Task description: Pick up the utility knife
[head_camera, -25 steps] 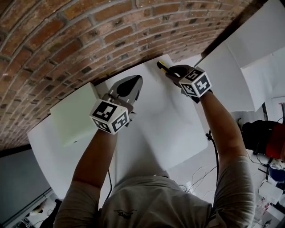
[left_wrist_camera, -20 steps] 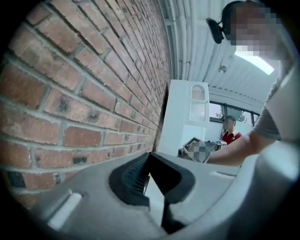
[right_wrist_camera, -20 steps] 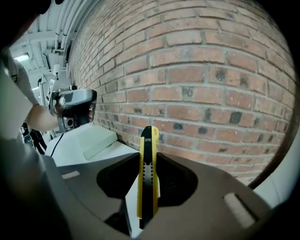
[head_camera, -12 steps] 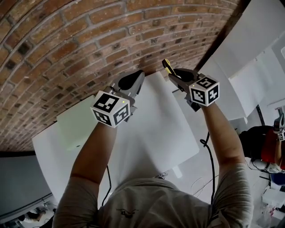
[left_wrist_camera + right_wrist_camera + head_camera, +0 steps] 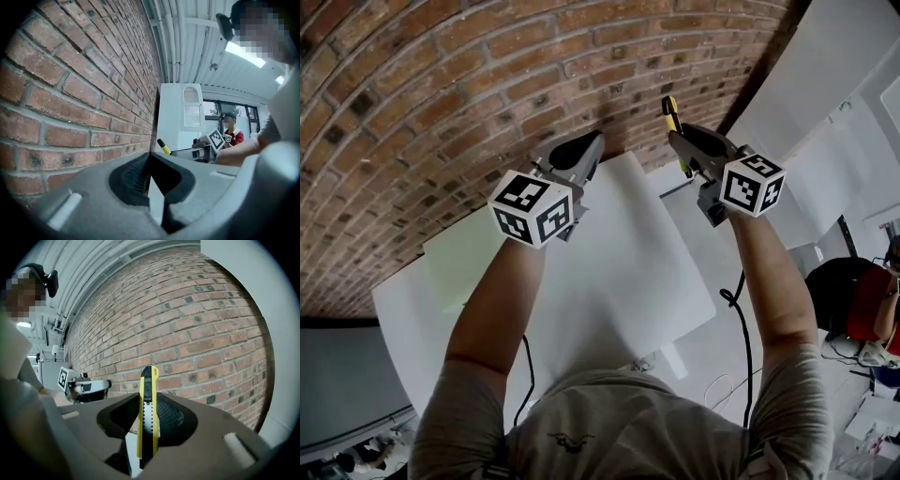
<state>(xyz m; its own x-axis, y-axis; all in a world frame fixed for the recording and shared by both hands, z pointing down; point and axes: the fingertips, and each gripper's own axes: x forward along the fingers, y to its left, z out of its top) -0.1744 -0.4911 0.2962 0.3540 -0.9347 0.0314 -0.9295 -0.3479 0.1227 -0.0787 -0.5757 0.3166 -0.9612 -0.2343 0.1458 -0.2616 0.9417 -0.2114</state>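
The yellow and black utility knife [image 5: 672,116] is up in the air in front of the brick wall, and my right gripper [image 5: 685,142] is shut on it. In the right gripper view the knife [image 5: 148,413] stands upright between the dark pads, with its yellow tip poking out past them. My left gripper [image 5: 584,150] hangs beside it at about the same height; its jaws meet at the tips [image 5: 150,158] with nothing in them. From the left gripper view, the knife's tip [image 5: 163,146] shows ahead of the right gripper [image 5: 205,149].
A brick wall [image 5: 459,84] rises close ahead. Below lies a white table [image 5: 619,272] with a pale green box [image 5: 459,258] at its left. White panels [image 5: 825,84] stand at the right. A cable [image 5: 741,319] hangs off the table's right edge. A person in red [image 5: 230,130] stands far behind.
Both grippers have risen off the table toward the brick wall. The right one carried the knife up and tipped it more level; the left rose less.
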